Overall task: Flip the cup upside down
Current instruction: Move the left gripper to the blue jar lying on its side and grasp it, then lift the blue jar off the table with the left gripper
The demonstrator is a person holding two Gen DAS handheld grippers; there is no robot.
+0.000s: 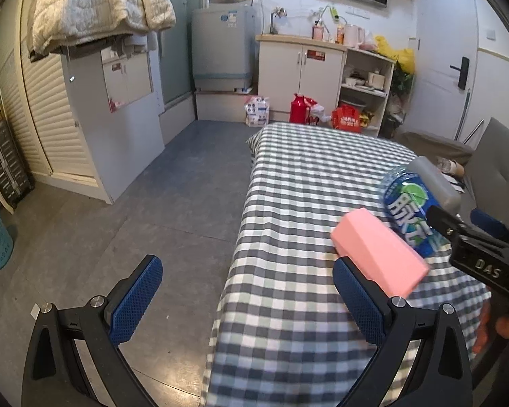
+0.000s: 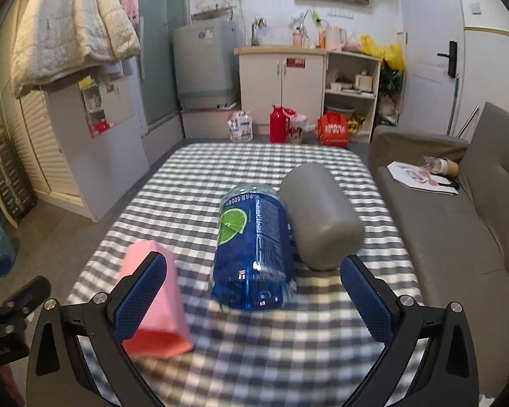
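Observation:
A grey cup (image 2: 322, 215) stands upright on the checked table (image 2: 254, 346), right of a blue bottle (image 2: 252, 247). It also shows in the left wrist view (image 1: 436, 179), partly hidden behind the bottle (image 1: 409, 210). My right gripper (image 2: 254, 300) is open and empty, its fingers either side of the bottle's base, just short of it. My left gripper (image 1: 247, 300) is open and empty over the table's left edge. Its right finger (image 1: 358, 298) is just in front of a pink box (image 1: 380, 247).
The pink box (image 2: 156, 291) stands left of the bottle, behind my right gripper's left finger. A grey sofa (image 2: 458, 230) with papers runs along the table's right side. Open floor (image 1: 152, 203) lies left of the table. Cabinets stand beyond.

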